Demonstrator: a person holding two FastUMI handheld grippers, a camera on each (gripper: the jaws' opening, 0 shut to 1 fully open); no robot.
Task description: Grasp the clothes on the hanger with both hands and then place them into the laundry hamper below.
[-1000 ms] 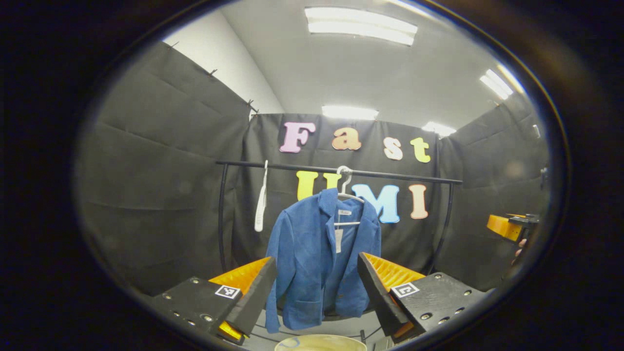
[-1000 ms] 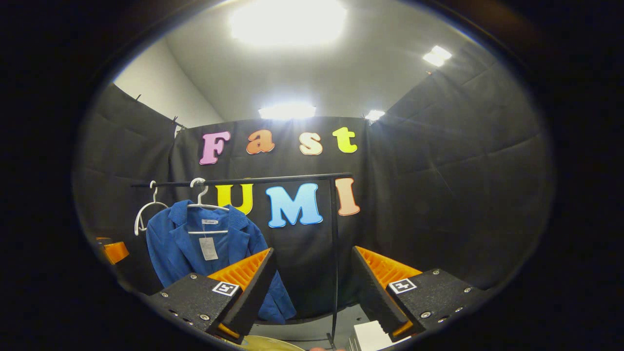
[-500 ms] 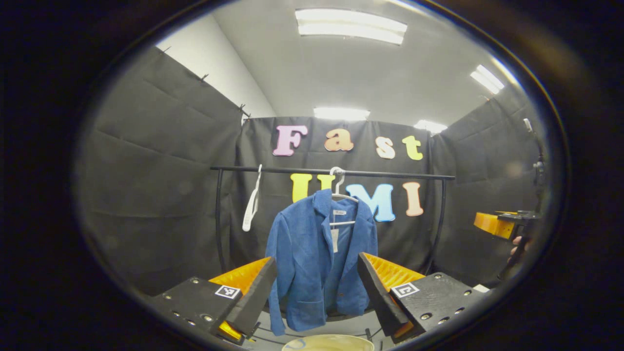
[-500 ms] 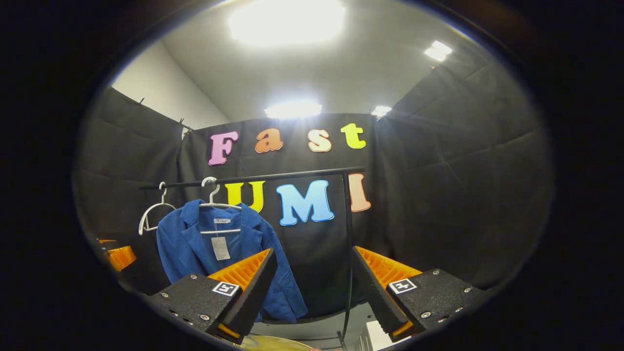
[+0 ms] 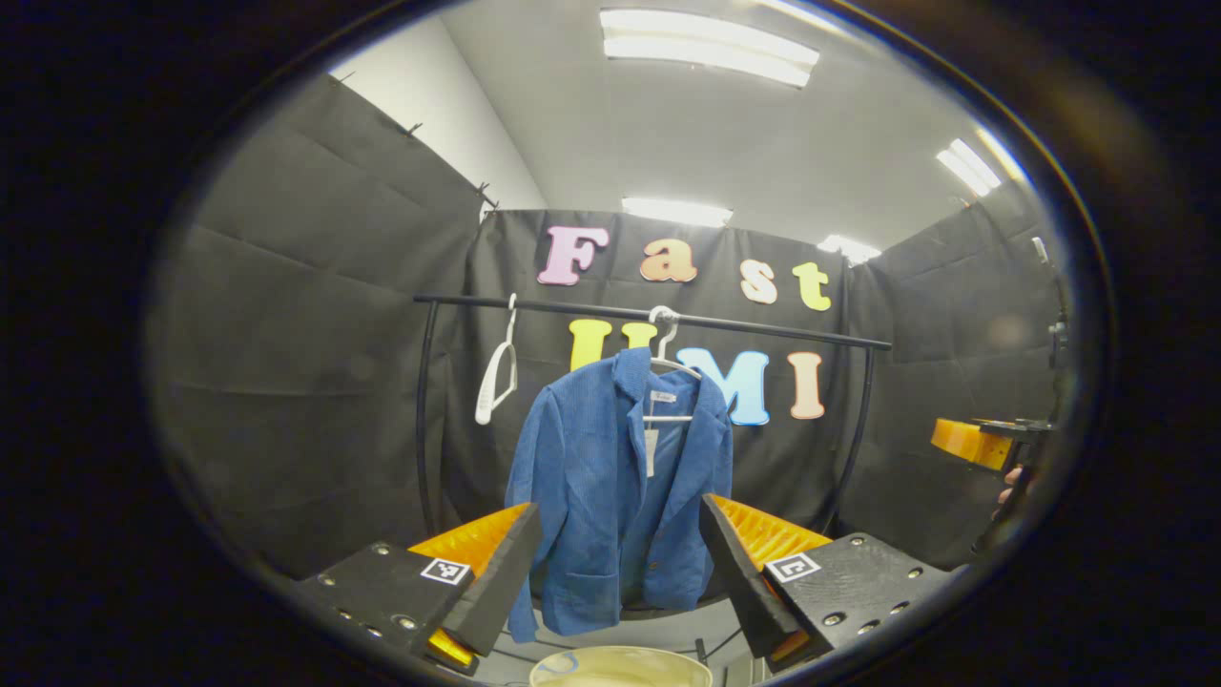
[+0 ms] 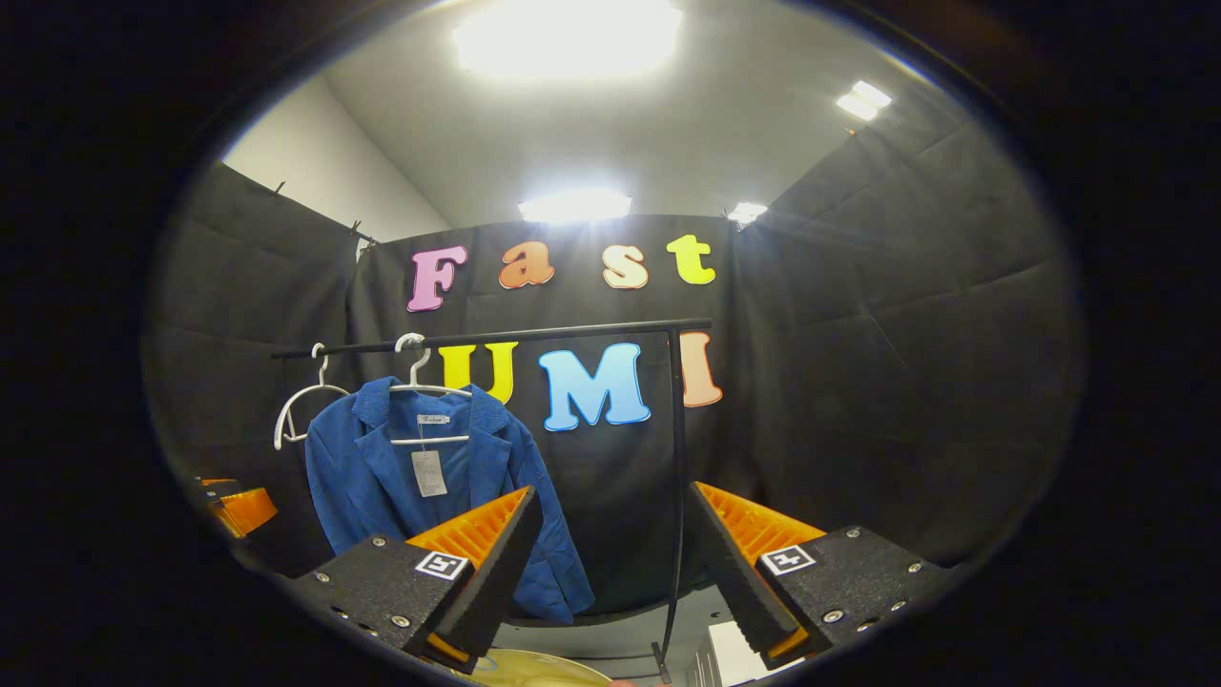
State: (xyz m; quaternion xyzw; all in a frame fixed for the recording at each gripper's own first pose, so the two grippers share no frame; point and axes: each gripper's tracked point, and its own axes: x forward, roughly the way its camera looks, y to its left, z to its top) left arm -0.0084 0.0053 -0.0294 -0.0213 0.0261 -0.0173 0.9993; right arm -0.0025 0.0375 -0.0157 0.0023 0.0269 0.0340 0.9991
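1. The blue jacket is seen hung on a white hanger from the black rail, at about 12 o'clock ahead of the left claw; in the right gripper view it lies toward 10 o'clock.
2. The laundry hamper is glimpsed as a pale rim at 6 o'clock, below the jacket.
3. The left claw is held spread and empty, well apart from the cloth. The right claw is likewise spread and empty.
4. Risk: the right claw is aimed off the garment, so an uneven two-sided grasp is judged likely unless it is turned toward 10 o'clock.
5. Risk: the hanger may be dragged off the rail with the jacket if the cloth is pulled straight down.
6. Risk: a spare hanger hangs just beside and may be snagged.
7. The booth is enclosed by black cloth walls under ceiling lights; the floor is barely visible.
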